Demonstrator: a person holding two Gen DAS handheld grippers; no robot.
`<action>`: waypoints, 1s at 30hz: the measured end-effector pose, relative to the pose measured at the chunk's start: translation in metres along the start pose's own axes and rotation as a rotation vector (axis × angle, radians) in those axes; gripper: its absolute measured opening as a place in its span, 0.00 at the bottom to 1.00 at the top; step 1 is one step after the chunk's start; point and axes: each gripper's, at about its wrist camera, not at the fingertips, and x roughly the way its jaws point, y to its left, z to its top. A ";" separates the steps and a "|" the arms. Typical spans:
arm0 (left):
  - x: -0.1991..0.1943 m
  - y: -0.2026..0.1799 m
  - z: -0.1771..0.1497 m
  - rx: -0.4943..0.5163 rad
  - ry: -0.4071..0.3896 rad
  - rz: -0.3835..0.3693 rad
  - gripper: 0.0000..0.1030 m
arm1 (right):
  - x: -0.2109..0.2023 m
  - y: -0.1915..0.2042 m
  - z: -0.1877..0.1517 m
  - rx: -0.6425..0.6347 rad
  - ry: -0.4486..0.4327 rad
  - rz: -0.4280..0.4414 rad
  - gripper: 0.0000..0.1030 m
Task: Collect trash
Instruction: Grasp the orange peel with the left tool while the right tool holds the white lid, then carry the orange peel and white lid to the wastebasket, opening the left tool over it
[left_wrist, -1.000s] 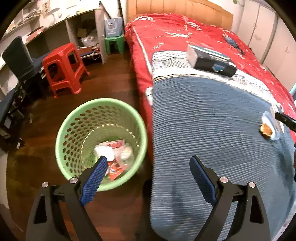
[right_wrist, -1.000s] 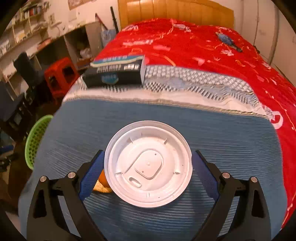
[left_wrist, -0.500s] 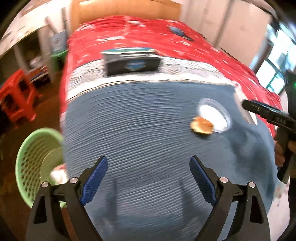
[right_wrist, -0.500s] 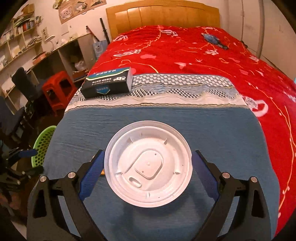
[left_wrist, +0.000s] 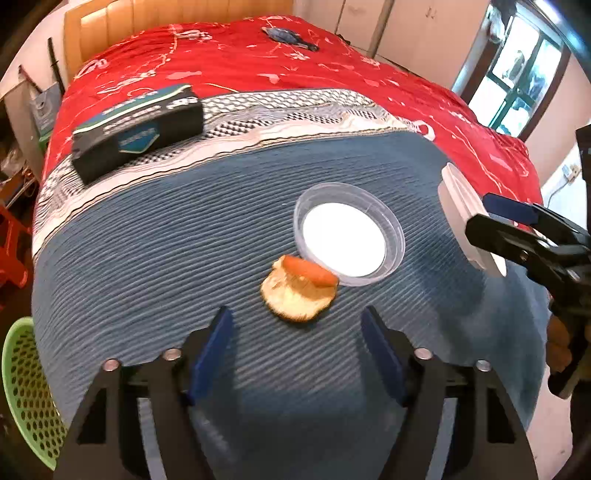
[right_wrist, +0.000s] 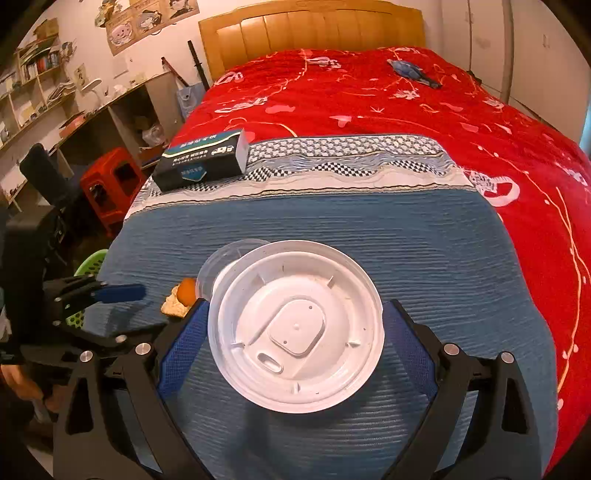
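Peel (left_wrist: 297, 291) just beyond left gripper (left_wrist: 295, 345), centred; jaws closing, nothing between. Right gripper (right_wrist: 295, 332) clamps lid (right_wrist: 295, 332).

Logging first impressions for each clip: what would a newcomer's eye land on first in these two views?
Most likely the big white plastic lid, gripped edge to edge in the right gripper and filling that camera's view above the blue blanket. Next, in the left view, the orange peel lying against a clear round container on the blanket, just ahead of the open left gripper. The bright red bedspread behind frames everything.
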 end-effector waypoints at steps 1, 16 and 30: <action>0.005 -0.003 0.002 0.013 0.005 0.000 0.66 | 0.000 0.000 -0.001 0.003 0.001 0.002 0.89; 0.018 -0.001 0.005 0.027 -0.027 0.035 0.37 | -0.005 0.000 -0.009 0.023 -0.006 0.013 0.89; -0.041 0.021 -0.027 -0.040 -0.100 0.057 0.21 | -0.019 0.040 -0.017 -0.003 -0.021 0.070 0.89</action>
